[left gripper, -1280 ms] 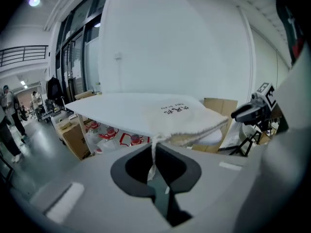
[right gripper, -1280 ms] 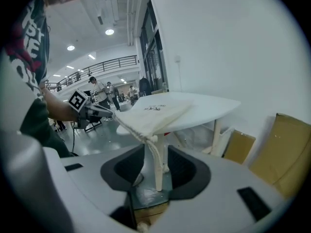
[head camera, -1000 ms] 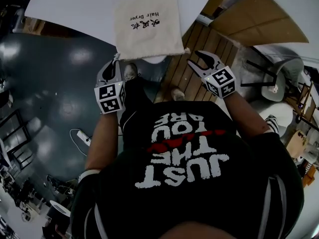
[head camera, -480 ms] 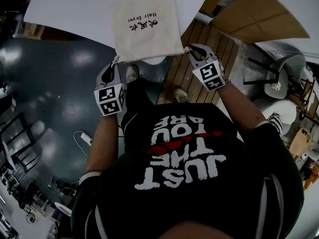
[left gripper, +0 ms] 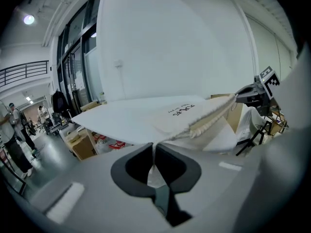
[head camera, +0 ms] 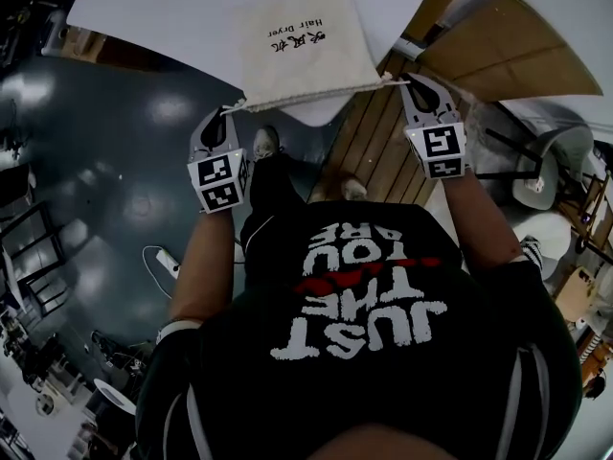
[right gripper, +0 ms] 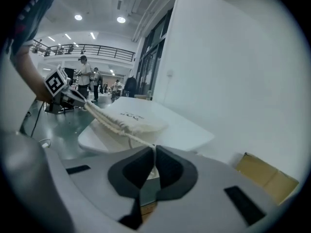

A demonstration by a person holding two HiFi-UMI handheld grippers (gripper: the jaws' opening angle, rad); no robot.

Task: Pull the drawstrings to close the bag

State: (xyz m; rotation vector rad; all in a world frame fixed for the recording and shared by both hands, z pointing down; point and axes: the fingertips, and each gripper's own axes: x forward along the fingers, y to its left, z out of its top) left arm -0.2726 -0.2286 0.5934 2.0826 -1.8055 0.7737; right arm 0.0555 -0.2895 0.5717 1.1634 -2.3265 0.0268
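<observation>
The bag [head camera: 302, 51] lies flat on the white worktop [head camera: 163, 8] at its near edge. Its mouth faces the person and its closed bottom points away. It is close to square, so no long axis stands out. The mouth hem [left gripper: 209, 116] runs crosswise from the left gripper [head camera: 226, 115] to the right gripper [head camera: 414, 84], a little tilted, with the right end farther from the person. The black print [head camera: 299, 36] reads upside down in the head view, its top toward the mouth.

The bag is cream woven cloth, matte and soft. Most of its face is smooth, while the hem is puckered into small tight folds and drawn into a straight line between the two grippers. The left mouth corner reaches past the worktop's edge.

The left gripper's jaws are pressed together on a thin pale drawstring [left gripper: 153, 150] that comes out of the hem's left end. The right gripper's jaws have just been closing and now pinch the other drawstring [right gripper: 130, 139]. It is a thin twisted cord running taut from the hem's right end into the gap between the pads.

Both grippers have smooth light grey bodies with dark, rounded jaw pads, and each carries a cube of black-and-white square markers. Below them lies a dark glossy floor [head camera: 115, 180], with wooden slats [head camera: 369, 147] under the right gripper.
</observation>
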